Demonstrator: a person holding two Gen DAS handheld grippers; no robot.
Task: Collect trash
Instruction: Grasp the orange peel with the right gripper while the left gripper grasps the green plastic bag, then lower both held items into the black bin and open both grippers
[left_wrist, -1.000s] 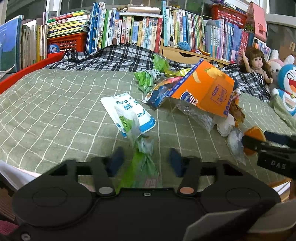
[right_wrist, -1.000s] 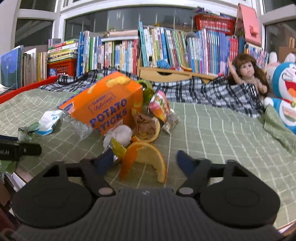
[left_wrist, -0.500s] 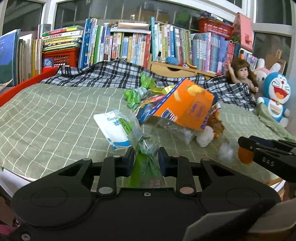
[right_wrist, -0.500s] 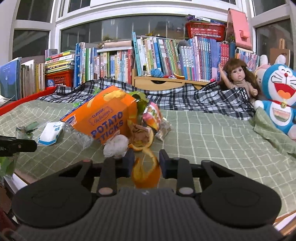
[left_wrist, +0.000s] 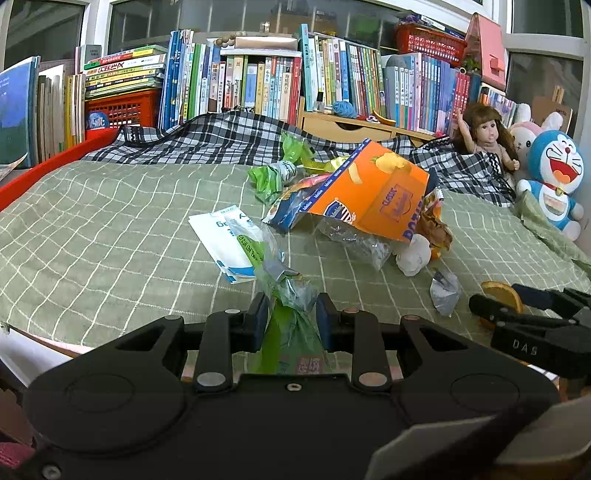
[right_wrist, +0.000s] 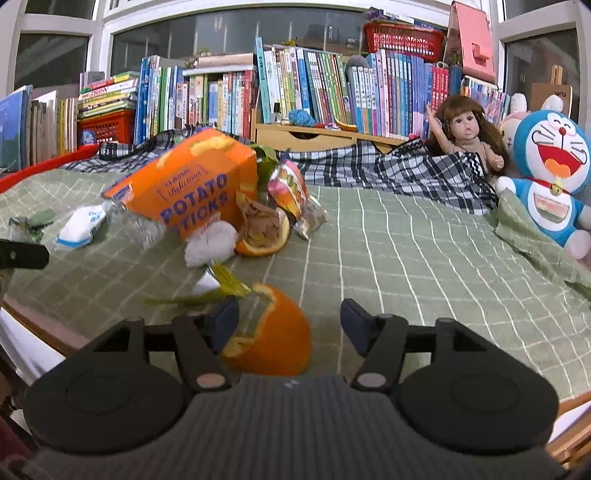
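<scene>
My left gripper (left_wrist: 290, 312) is shut on a crumpled green plastic wrapper (left_wrist: 284, 288), which sticks up between its pads just above the green checked blanket (left_wrist: 92, 240). My right gripper (right_wrist: 290, 319) is low over the blanket's front edge with its jaws opening. An orange peel (right_wrist: 273, 339) lies between them, leaning against the left finger and clear of the right one. Further back lies a trash pile: an orange potato sticks box (right_wrist: 192, 184), a white tissue ball (right_wrist: 210, 243), a second orange peel (right_wrist: 262, 236) and a white-blue packet (left_wrist: 229, 243).
Books (left_wrist: 258, 85) line the shelf behind the bed. A doll (right_wrist: 465, 133) and a blue plush toy (right_wrist: 554, 177) sit at the right on a plaid cloth (right_wrist: 388, 170). A red rail (left_wrist: 44, 166) borders the left side. Green wrappers (left_wrist: 273, 173) lie behind the box.
The left gripper closed on the green wrapper and lifted it slightly. The right gripper closed on the orange peel, then spread its jaws again, and the peel now rests loose between them.
</scene>
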